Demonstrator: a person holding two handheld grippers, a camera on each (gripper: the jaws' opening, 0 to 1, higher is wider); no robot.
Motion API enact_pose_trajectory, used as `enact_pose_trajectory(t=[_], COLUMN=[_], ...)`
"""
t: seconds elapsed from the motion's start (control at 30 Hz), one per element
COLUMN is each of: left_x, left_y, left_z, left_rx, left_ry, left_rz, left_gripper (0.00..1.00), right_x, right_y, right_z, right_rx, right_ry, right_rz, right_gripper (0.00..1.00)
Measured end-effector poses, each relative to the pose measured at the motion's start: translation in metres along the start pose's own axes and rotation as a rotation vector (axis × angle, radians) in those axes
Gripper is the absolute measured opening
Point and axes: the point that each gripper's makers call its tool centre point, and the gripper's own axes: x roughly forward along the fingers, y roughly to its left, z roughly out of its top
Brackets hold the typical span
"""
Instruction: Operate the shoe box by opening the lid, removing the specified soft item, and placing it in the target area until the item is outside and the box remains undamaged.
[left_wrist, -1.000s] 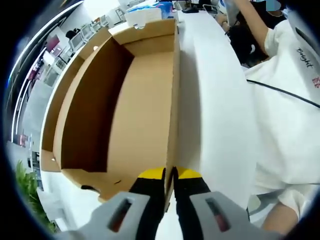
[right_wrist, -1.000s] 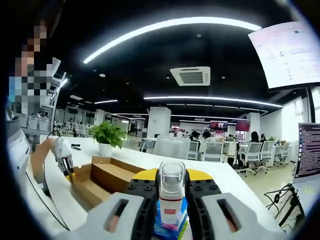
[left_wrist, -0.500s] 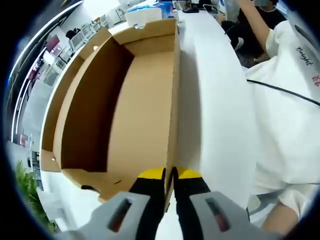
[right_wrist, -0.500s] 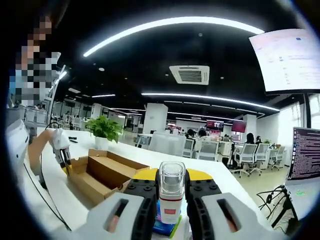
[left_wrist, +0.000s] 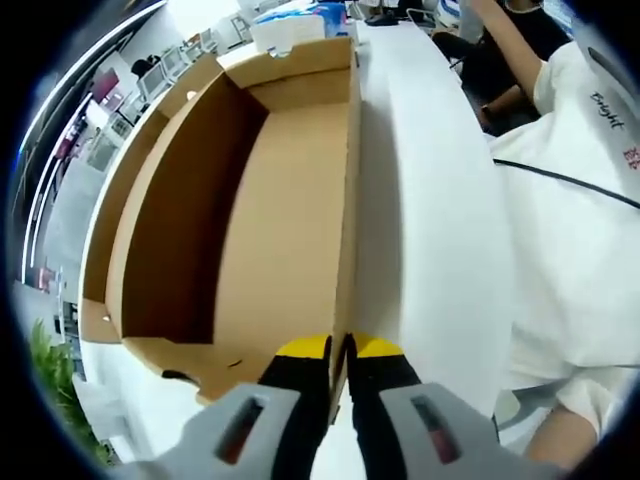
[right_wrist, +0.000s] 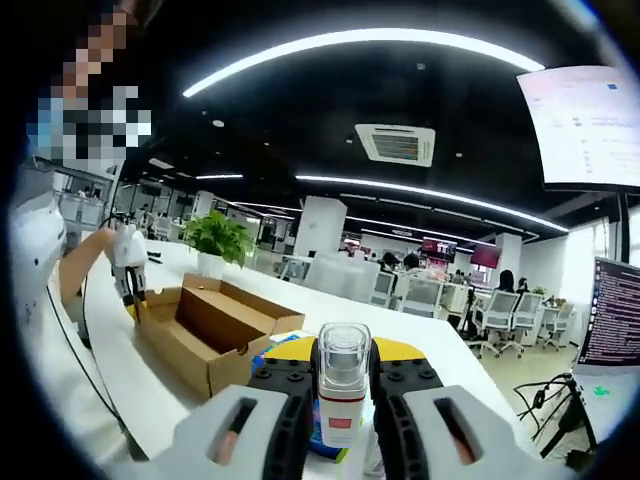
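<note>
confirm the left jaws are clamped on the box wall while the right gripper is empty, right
Not quite. The right gripper is not empty: the right gripper view shows its jaws shut on a small bottle. The left gripper does clamp the box wall.

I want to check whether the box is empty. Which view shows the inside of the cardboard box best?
The left gripper view: it looks straight down into the open cardboard box, whose brown floor and walls look bare. The left gripper is shut on its edge. The right gripper view shows the box small and from the side.
</note>
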Motion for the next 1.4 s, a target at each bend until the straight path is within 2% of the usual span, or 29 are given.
enact_pose_trajectory(t=[0.23,0.47,0.63,0.77,1.03,1.4], left_x=[0.000,0.000,0.000,0.000,0.001,0.002], left_y=[0.000,0.000,0.001,0.001,0.001,0.003], left_z=[0.000,0.001,0.001,0.001,0.001,0.000], left_rx=[-0.001,-0.001,-0.001,0.000,-0.001,-0.003], left_ry=[0.001,-0.001,-0.002,-0.002,-0.003,-0.001], left_rz=[0.005,0.006,0.007,0.009,0.014,0.014], left_gripper=[0.06,0.06,0.06,0.06,0.07,0.07], right_x=[0.002,0.007,0.008,0.008,0.004,-0.007], right_y=[-0.007,-0.009,-0.013,-0.014,-0.030,-0.047], right_z=[-0.022,-0.035,-0.042,-0.050,-0.064,-0.088], right_rx=[0.035,0.061,0.052,0.080,-0.001,0.096], right_ry=[0.040,0.055,0.074,0.085,0.129,0.154], right_rz=[-0.017,-0.019,-0.054,-0.080,-0.176,-0.179], right_gripper=[0.18,0.18,0.18,0.18,0.18,0.18])
